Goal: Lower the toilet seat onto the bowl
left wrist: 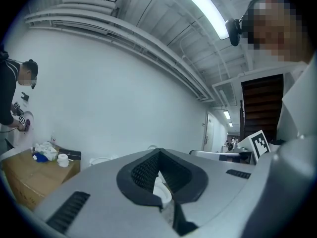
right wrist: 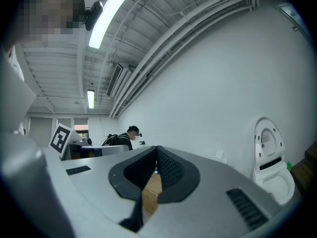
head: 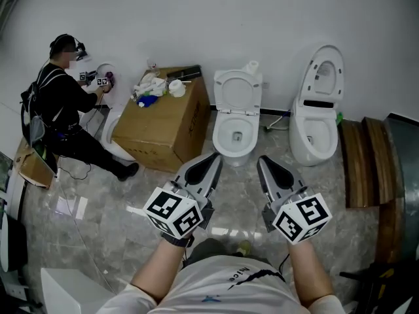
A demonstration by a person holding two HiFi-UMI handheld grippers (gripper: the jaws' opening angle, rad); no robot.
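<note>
A white toilet stands against the far wall, its seat [head: 237, 89] raised upright over the open bowl [head: 234, 135]. Both grippers hover level in front of it, apart from it. My left gripper [head: 213, 158] points at the bowl's left side, its jaws together and empty. My right gripper [head: 264, 162] points at the bowl's right side, shut on nothing. In the left gripper view the closed jaws [left wrist: 157, 155] fill the bottom of the picture, and a bit of white toilet [left wrist: 161, 191] shows through their gap. In the right gripper view the jaws [right wrist: 156, 151] are likewise closed.
A second toilet [head: 316, 113] [right wrist: 270, 165] with its lid up stands to the right. A cardboard box [head: 163, 122] with clutter on top sits left of the middle toilet. A person [head: 64, 110] crouches at the far left by the wall. Wooden boards [head: 366, 162] lie at the right.
</note>
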